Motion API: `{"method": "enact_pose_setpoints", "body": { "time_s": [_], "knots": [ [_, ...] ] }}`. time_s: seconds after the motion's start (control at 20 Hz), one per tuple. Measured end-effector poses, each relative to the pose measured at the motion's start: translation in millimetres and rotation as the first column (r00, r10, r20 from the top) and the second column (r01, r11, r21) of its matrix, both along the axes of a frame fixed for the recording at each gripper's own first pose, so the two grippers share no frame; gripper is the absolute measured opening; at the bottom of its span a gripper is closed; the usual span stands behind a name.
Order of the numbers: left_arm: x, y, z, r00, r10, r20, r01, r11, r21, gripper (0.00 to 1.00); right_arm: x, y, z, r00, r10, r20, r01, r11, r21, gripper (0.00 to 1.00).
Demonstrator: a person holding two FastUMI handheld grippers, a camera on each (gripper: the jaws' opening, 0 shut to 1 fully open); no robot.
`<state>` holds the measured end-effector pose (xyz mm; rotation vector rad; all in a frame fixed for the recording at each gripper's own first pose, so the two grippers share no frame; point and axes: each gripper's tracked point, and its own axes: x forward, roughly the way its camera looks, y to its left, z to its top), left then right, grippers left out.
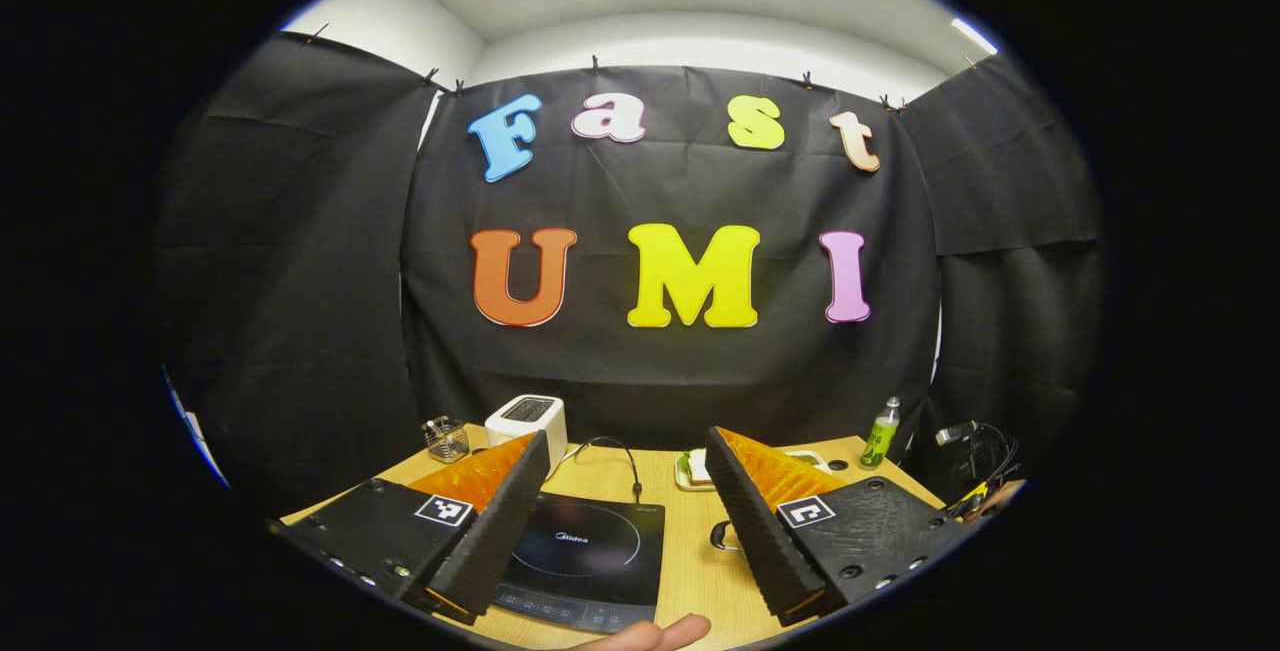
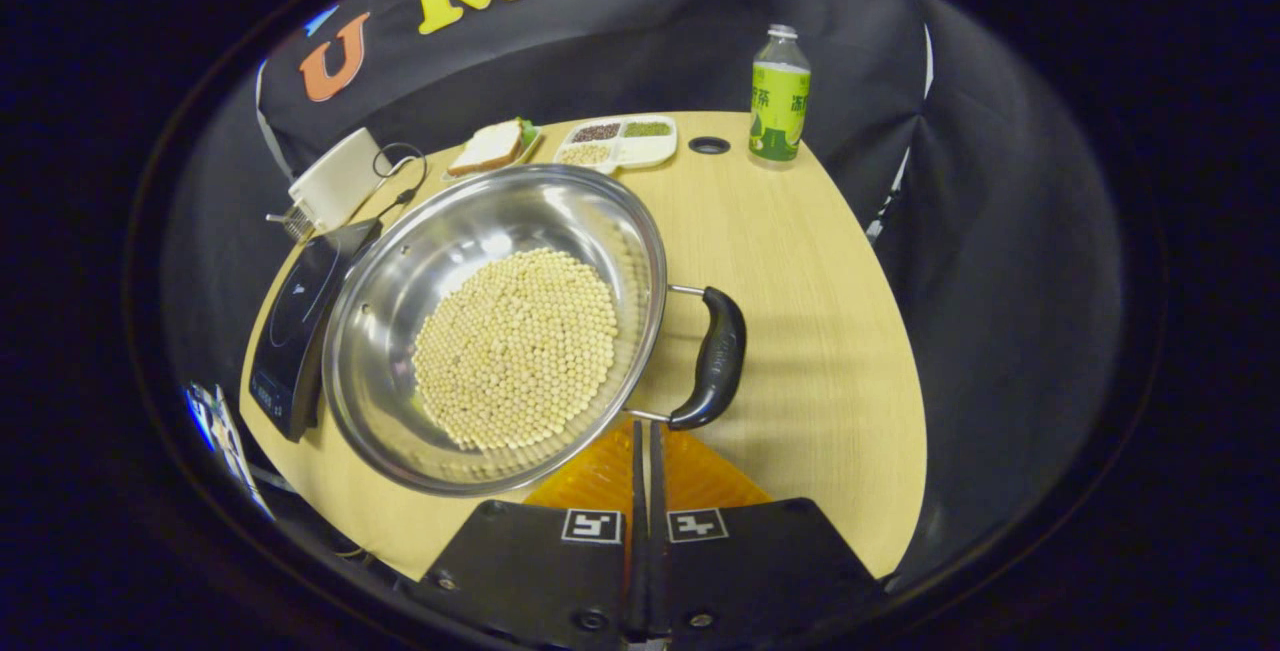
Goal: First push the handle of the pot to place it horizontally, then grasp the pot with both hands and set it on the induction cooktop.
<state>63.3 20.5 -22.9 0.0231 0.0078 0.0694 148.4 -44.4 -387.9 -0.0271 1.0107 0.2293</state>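
The right gripper (image 2: 645,441), pressed closed and empty, sits at the pot (image 2: 495,326) handle's (image 2: 715,359) six o'clock; the left gripper (image 1: 630,511) gapes wide over the cooktop (image 1: 590,556).

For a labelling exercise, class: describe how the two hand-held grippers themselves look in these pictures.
The left hand-held gripper has two black fingers with ribbed pads, orange ridged backs and black bases, each base bearing a square black-and-white marker. The right hand-held gripper shows the same build: black bases, paired markers, orange ridged parts and thin black fingers.
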Motion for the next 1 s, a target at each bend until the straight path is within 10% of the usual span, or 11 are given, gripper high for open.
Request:
{"method": "enact_pose_setpoints", "body": {
  "time_s": [0.7,1.0],
  "knots": [
    [53,-63,-59,0.963,-0.193,-0.190,0.173,0.978,-0.117,0.95,28,-15,62,0.979,-0.038,0.202,0.045,0.999,-0.026,0.07],
    [70,-91,-92,0.925,-0.248,-0.288,0.234,0.969,-0.082,0.95,24,-16,94,0.966,-0.028,0.258,0.035,0.999,-0.023,0.62]
  ]
}}
